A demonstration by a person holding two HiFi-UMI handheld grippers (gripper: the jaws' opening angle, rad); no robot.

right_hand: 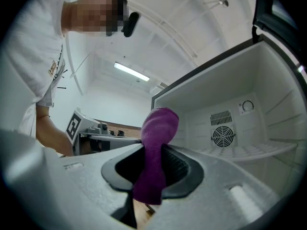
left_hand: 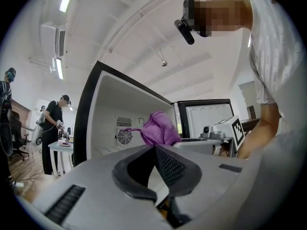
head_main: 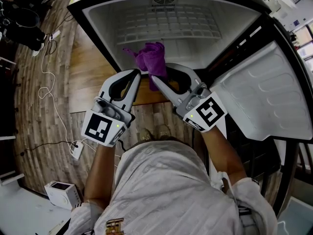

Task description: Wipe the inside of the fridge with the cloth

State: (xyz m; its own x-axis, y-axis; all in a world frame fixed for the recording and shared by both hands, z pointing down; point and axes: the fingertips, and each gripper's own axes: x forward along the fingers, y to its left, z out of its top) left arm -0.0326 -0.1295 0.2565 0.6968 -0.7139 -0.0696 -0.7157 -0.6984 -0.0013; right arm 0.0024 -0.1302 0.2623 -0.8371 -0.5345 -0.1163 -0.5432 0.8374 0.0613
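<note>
A small fridge (head_main: 98,21) stands open in front of me, white inside, with a wire shelf (head_main: 166,26) and a round fan grille (head_main: 164,0) at the back. Its door (head_main: 259,92) is swung out to the right. My right gripper (head_main: 155,77) is shut on a purple cloth (head_main: 152,58), which sticks up past the jaw tips at the fridge's front edge. In the right gripper view the cloth (right_hand: 158,123) is pinched between the jaws of the right gripper (right_hand: 154,152). Beside it, my left gripper (head_main: 138,73) is shut and holds nothing; in the left gripper view its tips (left_hand: 154,148) meet and the cloth (left_hand: 159,128) shows just beyond them.
Wooden floor lies to the left, with a white cable (head_main: 49,82) running to a power strip (head_main: 76,151) and a white box (head_main: 61,192). Black equipment (head_main: 19,23) stands at the far left. In the left gripper view other people (left_hand: 53,128) stand by a table in the background.
</note>
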